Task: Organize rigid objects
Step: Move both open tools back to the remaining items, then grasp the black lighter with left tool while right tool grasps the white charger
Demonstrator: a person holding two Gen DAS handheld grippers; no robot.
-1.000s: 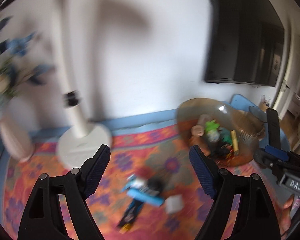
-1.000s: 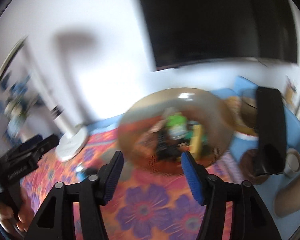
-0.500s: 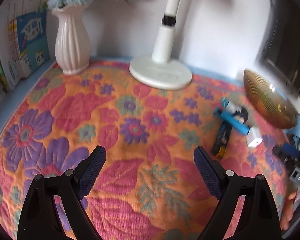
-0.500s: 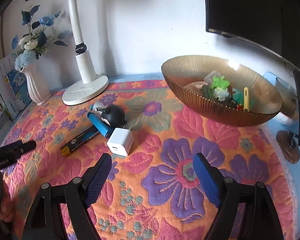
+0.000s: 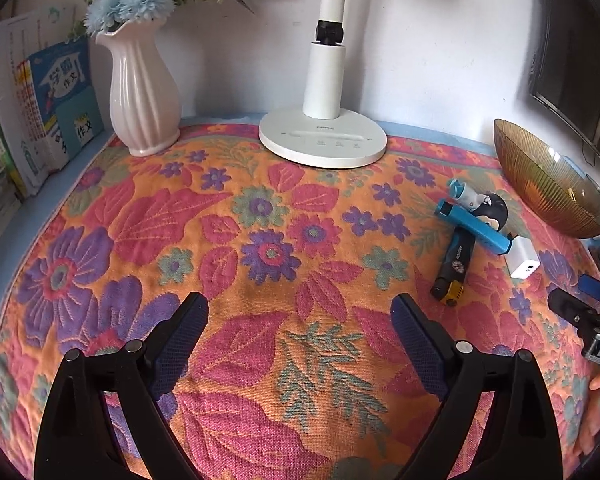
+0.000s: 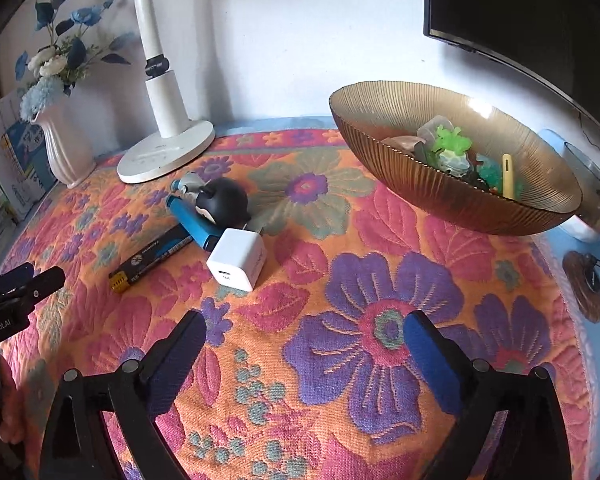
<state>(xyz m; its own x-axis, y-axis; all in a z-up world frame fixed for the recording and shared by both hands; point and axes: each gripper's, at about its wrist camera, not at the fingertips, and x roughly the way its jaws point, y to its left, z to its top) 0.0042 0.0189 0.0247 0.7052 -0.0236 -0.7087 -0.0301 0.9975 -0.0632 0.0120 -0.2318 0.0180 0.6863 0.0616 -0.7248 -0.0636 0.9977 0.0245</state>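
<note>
A cluster of small items lies on the flowered cloth: a white charger cube [image 6: 237, 265] [image 5: 522, 263], a blue bar [image 6: 194, 225] [image 5: 474, 229], a black round figure [image 6: 224, 202] [image 5: 494, 208], a black-and-yellow stick [image 6: 150, 259] [image 5: 452, 270] and a small grey-blue toy [image 6: 184, 185] [image 5: 464, 192]. An amber glass bowl [image 6: 480, 208] [image 5: 540, 188] holds several small toys. My left gripper [image 5: 300, 328] is open and empty above the cloth, left of the cluster. My right gripper [image 6: 304, 344] is open and empty, in front of the charger cube.
A white lamp base [image 5: 322, 142] [image 6: 166, 152] and a pink vase of blue flowers [image 5: 144, 92] [image 6: 64, 144] stand at the back. Books [image 5: 40, 96] lean at the left. A dark monitor [image 6: 540, 20] hangs behind the bowl. Small dishes [image 6: 584, 288] sit at the right edge.
Both grippers swung down from facing the wall and bowl to low over the cloth, then settled closer. Both stay open and empty. The objects have not moved.
</note>
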